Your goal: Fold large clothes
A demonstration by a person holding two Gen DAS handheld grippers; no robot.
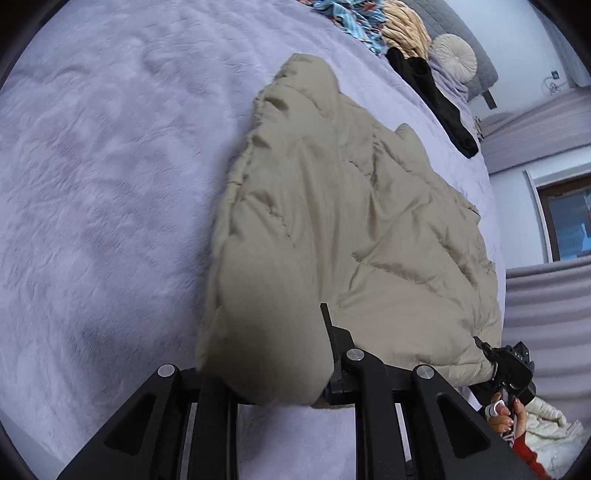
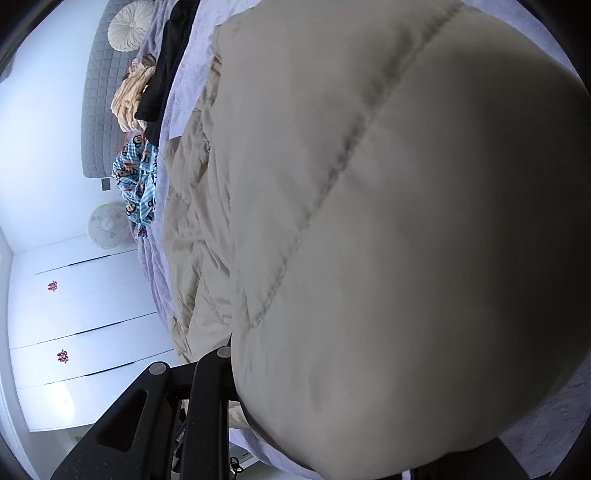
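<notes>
A beige puffer jacket (image 1: 332,206) lies spread on the lilac bed cover (image 1: 110,184). My left gripper (image 1: 266,339) is shut on a puffy fold at the jacket's near edge. Its right finger (image 1: 328,332) shows, and the other is hidden under the fabric. My right gripper (image 1: 487,350), held by a hand (image 1: 506,421), pinches the jacket's near right corner. In the right wrist view the lifted jacket (image 2: 369,184) bulges over my right gripper (image 2: 314,369) and hides the fingertips.
At the head of the bed lie a black garment (image 1: 439,99), a blue patterned cloth (image 1: 347,18), a tan knit (image 1: 402,29) and a round cushion (image 1: 454,55). A white padded garment (image 1: 546,428) sits low right. White wardrobe doors (image 2: 74,314) stand beside the bed.
</notes>
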